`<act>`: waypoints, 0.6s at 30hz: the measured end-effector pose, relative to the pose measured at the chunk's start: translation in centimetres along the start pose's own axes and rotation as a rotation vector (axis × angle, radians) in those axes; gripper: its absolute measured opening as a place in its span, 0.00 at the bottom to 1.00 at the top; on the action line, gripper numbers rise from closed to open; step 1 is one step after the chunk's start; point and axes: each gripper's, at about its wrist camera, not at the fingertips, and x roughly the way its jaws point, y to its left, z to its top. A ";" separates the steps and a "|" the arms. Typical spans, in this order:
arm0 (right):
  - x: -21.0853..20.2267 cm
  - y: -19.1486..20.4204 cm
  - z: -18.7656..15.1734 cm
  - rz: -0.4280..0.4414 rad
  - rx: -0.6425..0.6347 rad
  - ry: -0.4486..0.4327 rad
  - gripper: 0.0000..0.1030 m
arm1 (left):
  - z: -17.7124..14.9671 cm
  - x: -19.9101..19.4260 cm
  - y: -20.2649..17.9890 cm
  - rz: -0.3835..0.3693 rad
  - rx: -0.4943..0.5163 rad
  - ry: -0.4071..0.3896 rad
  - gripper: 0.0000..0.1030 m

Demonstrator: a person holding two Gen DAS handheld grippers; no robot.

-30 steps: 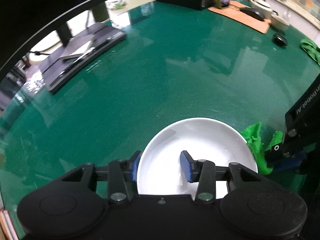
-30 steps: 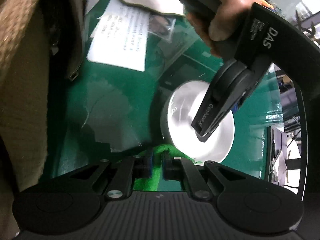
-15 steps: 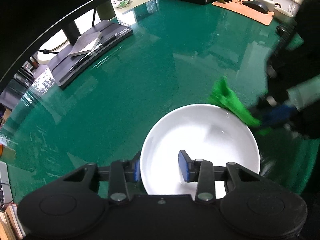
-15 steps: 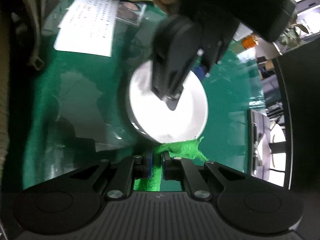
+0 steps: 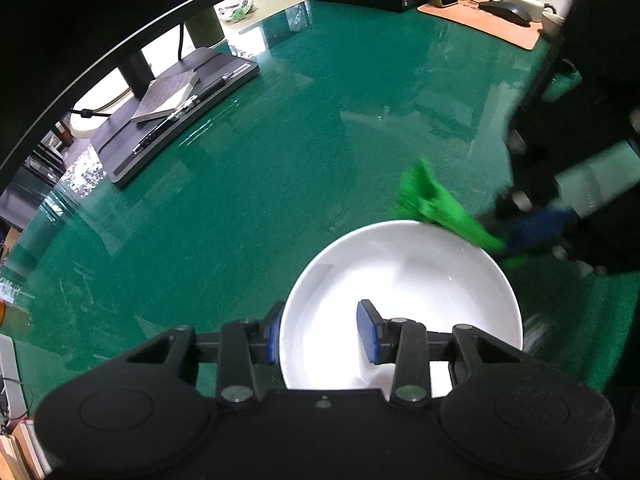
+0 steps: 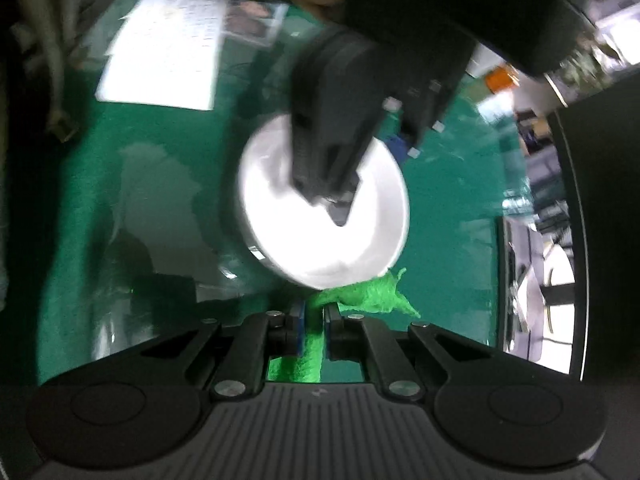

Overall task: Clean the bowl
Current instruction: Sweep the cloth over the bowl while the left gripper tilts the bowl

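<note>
The left gripper (image 5: 322, 330) straddled the near rim of the white bowl (image 5: 420, 280), one blue pad outside the wall and the other inside, gripping it on the green table (image 5: 240, 208). The right gripper (image 6: 314, 330) was pinched tight on a bright green cloth (image 6: 368, 294), whose free end lay at the bowl's far rim in the left wrist view. Farther back sat a dark tray (image 5: 176, 108) and an orange mat (image 5: 484, 20).
</note>
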 end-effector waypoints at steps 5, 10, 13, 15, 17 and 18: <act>0.3 -0.5 -0.2 0.012 0.015 0.003 0.06 | 0.0 -0.1 -0.2 0.001 0.002 0.000 0.36; 0.4 -1.1 -0.2 -0.024 0.039 0.007 0.06 | -0.2 -0.5 -0.5 -0.006 0.005 -0.005 0.36; -0.1 0.0 0.0 0.008 0.007 0.001 0.06 | -0.2 -0.6 -0.7 -0.014 0.013 -0.006 0.37; -0.6 1.0 0.1 0.055 -0.013 -0.023 0.06 | -0.1 -0.7 -0.8 -0.015 0.019 -0.005 0.37; -0.6 1.1 0.3 0.063 -0.020 -0.022 0.05 | -0.1 -0.7 -0.8 -0.015 0.020 -0.004 0.37; -0.3 0.7 0.2 0.063 -0.007 -0.014 0.05 | -0.1 -0.7 -0.9 -0.015 0.020 -0.003 0.37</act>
